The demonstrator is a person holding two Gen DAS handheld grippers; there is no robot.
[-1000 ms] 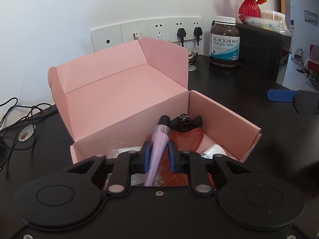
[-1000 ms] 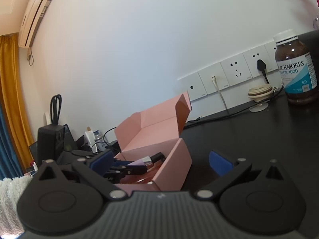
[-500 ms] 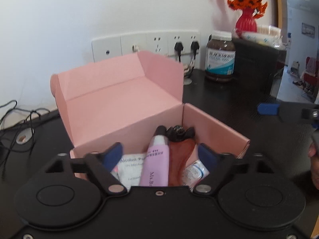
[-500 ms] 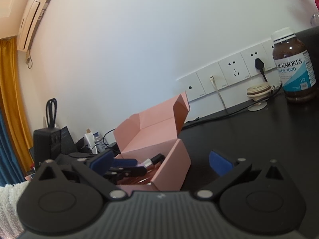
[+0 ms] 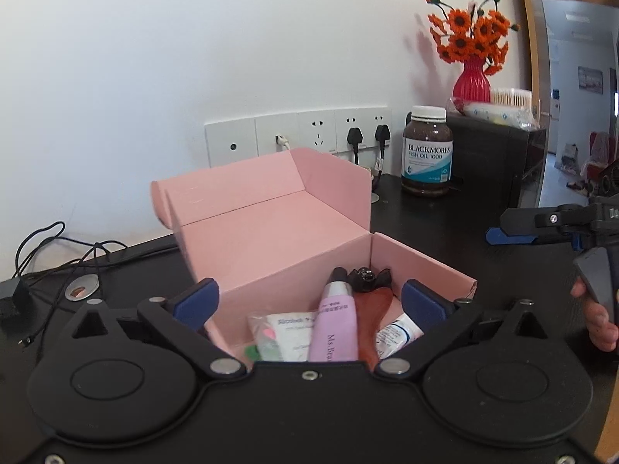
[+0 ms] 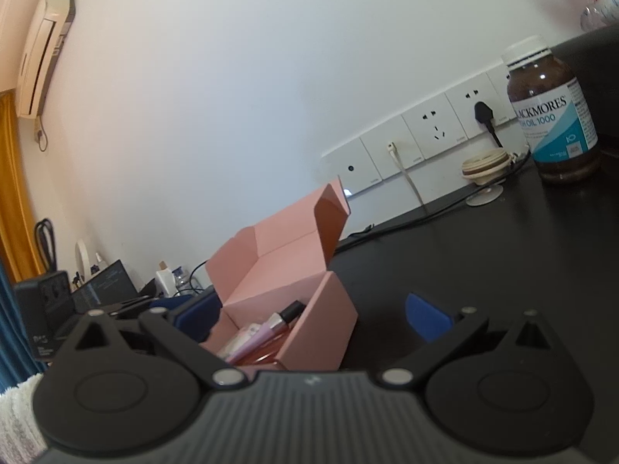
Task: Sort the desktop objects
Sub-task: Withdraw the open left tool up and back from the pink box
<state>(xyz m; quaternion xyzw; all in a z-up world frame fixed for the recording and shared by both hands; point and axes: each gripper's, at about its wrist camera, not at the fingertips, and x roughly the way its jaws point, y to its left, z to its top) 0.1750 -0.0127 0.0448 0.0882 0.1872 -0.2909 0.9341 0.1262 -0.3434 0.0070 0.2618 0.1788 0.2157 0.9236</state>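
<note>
The black bench (image 5: 445, 232) runs along the white wall, and on it, toward the left, sits one pink box (image 5: 271, 232) with its lid folded back against the far side. One brown fish oil bottle (image 5: 427, 150) stands at the far right by the row of wall sockets (image 5: 298, 139), well apart from the box.

The left tool (image 5: 309, 301) hangs over the near edge of the box, its jaws opening wide with nothing pressed between the blue pads; the purple tube (image 5: 334, 321) lies released in the box beneath them. The right tool (image 6: 313, 317) is likewise spread and empty, held low over bare bench to the right of the box.

To my eye the drop is done, and the good way to finish is to draw the left tool straight back and up, so neither pad catches the box's thin near wall or drags the tube out again.

Inside the box I count one purple tube, one white sachet (image 5: 288, 332) to its left, one reddish flat piece (image 5: 373, 309) to its right, one small white tube (image 5: 398, 334) at the near right, and one black clip-like thing (image 5: 365, 278) at the far end.
</note>
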